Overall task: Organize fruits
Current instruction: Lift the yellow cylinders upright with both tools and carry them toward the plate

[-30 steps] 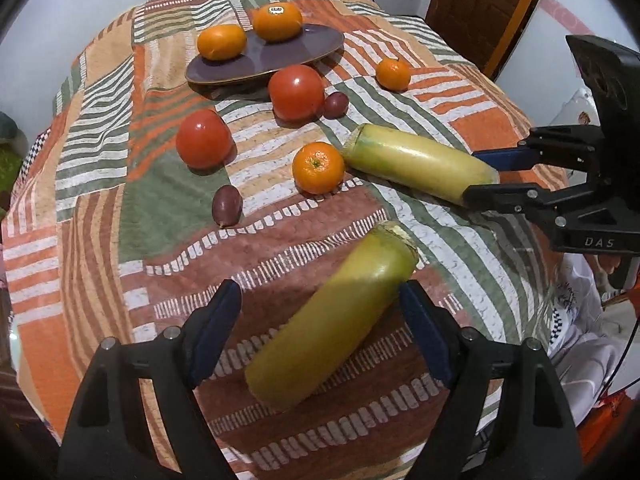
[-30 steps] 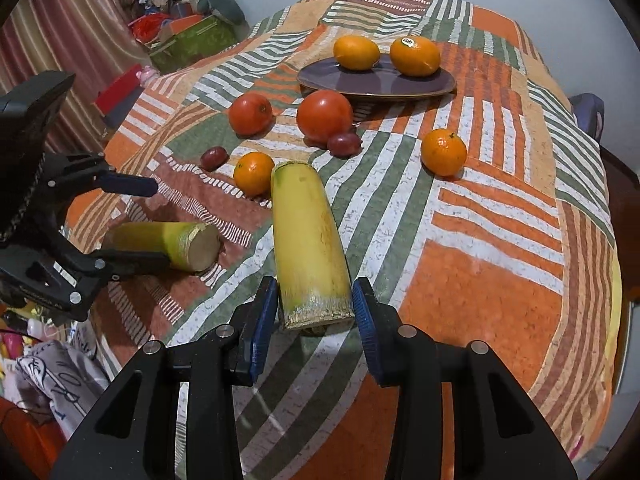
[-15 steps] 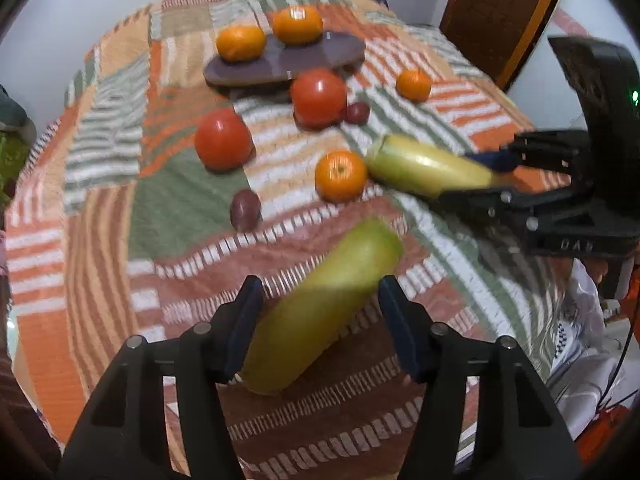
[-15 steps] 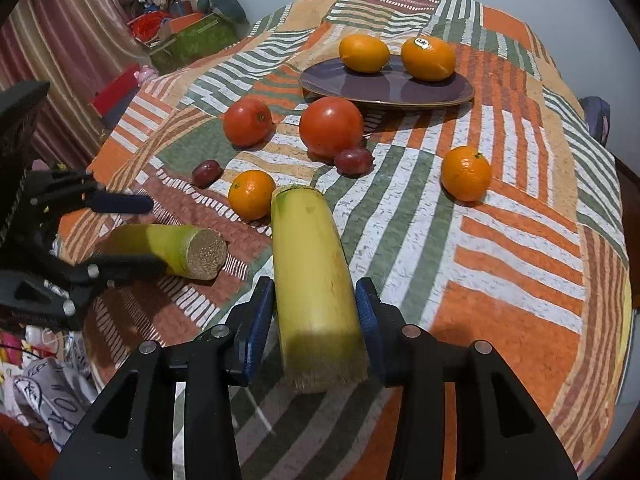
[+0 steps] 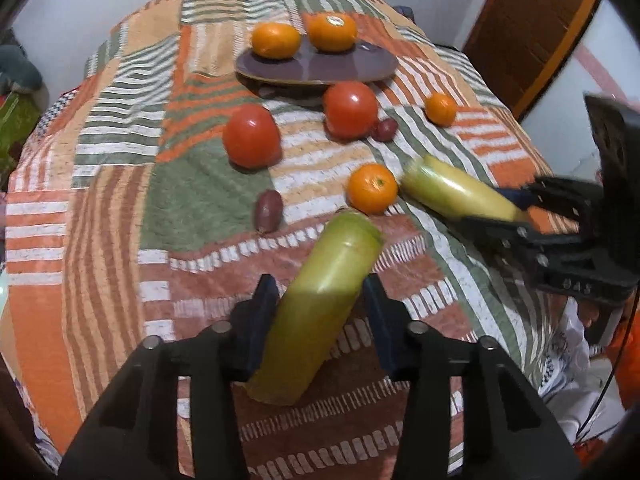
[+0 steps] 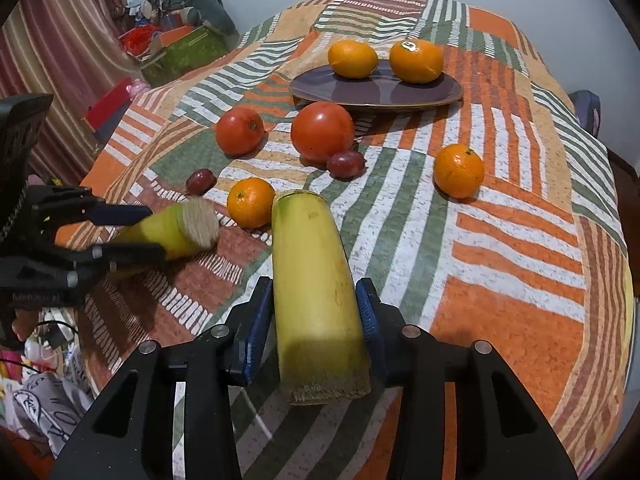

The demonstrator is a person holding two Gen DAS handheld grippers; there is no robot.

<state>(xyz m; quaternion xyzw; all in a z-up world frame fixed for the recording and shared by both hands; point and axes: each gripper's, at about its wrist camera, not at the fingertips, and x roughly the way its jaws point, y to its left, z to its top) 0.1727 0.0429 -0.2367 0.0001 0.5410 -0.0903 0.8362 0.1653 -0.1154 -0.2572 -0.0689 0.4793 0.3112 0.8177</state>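
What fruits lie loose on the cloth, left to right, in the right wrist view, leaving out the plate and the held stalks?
Dark grape → red tomato → small orange → bigger tomato → second grape → orange at the right.

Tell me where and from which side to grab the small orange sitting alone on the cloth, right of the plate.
Grip the small orange across its widest middle, coming from above with a finger on each side. It is round and sits clear of the grape and the plate, so any side likely works; a grip off its middle would probably slip off.
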